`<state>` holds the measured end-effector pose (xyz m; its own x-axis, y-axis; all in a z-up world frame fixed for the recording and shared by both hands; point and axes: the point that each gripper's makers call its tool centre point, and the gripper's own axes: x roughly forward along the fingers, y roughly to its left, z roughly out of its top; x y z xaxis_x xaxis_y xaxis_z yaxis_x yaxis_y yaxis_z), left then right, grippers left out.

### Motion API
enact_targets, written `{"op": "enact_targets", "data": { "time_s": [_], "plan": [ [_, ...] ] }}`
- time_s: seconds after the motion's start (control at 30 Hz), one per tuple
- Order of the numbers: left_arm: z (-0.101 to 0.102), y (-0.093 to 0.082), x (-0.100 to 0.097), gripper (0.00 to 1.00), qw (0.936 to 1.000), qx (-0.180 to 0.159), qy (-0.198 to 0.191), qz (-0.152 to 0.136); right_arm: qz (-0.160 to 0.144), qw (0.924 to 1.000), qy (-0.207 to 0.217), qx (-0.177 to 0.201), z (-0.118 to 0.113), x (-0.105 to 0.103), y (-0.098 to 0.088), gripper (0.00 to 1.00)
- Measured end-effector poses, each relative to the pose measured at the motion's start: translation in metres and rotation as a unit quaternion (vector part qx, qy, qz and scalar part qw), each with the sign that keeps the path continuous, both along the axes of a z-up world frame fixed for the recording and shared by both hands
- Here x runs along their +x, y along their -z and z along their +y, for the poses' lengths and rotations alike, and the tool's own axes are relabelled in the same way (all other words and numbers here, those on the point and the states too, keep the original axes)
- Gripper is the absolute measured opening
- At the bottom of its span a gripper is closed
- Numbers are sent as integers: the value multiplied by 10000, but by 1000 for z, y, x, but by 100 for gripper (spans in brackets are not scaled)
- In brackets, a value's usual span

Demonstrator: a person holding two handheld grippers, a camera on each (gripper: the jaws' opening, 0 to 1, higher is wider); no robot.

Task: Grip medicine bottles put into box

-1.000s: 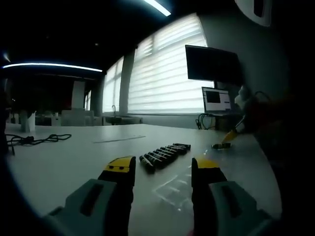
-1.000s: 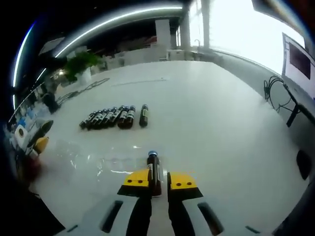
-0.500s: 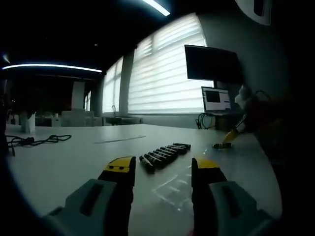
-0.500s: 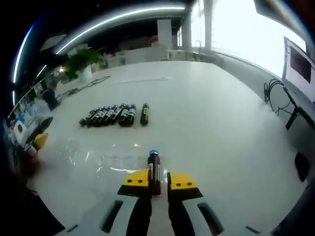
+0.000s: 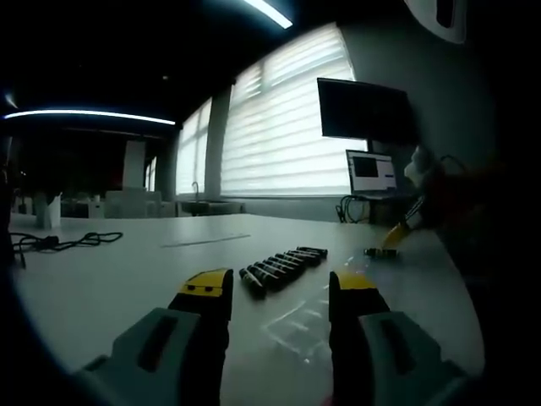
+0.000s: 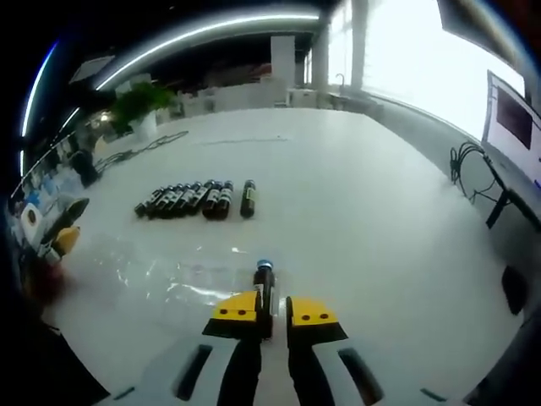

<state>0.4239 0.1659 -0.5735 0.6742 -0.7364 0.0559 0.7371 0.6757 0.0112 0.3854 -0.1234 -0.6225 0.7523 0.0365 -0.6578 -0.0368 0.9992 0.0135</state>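
Right gripper (image 6: 270, 308) clamped on dark bottle (image 6: 265, 286), blue cap pointing forward. Clear box (image 6: 169, 271) seen just ahead-left on table (image 6: 363, 220); bottle row (image 6: 188, 200) farther ahead. Left gripper (image 5: 279, 292) held spread, nothing gripped, row (image 5: 279, 266) ahead.

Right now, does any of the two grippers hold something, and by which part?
The right gripper holds a dark medicine bottle by its body, the blue cap end sticking out ahead of the jaws. The left gripper is open and holds nothing.

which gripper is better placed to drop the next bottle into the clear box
Right. The right gripper is already shut on a medicine bottle just above the clear box. The left gripper is open and holds nothing.
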Motion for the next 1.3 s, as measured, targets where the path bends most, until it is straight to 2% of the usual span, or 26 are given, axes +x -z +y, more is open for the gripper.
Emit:
{"op": "enact_targets", "data": {
  "time_s": [0.1, 0.4, 0.47, 0.57, 0.73, 1.1, 1.3],
  "plan": [
    [0, 0, 0, 38, 10000, -1, 1, -3, -112, 9999, -33, 124, 3, 4, -4, 8],
    [1, 0, 0, 38, 10000, -1, -22, -3, -264, 9995, -144, 120, 4, 13, -10, 10],
    [1, 0, 1, 38, 10000, 0, -28, 3, -431, 9986, -137, 257, 6, 17, -17, 11],
    [0, 1, 1, 38, 10000, 20, -24, 3, -512, 9978, -151, 383, 6, 22, -22, 11],
    [-1, 1, 0, 38, 10000, 71, -12, -25, -629, 9971, -289, 327, 7, 28, -23, 11],
    [0, 3, 2, 38, 9999, 123, -72, 8, -557, 9958, -520, 500, 20, 36, -23, 11],
    [2, 3, 3, 38, 9998, 127, -129, 0, -404, 9950, -703, 585, 24, 44, -21, 11]
  ]
}}
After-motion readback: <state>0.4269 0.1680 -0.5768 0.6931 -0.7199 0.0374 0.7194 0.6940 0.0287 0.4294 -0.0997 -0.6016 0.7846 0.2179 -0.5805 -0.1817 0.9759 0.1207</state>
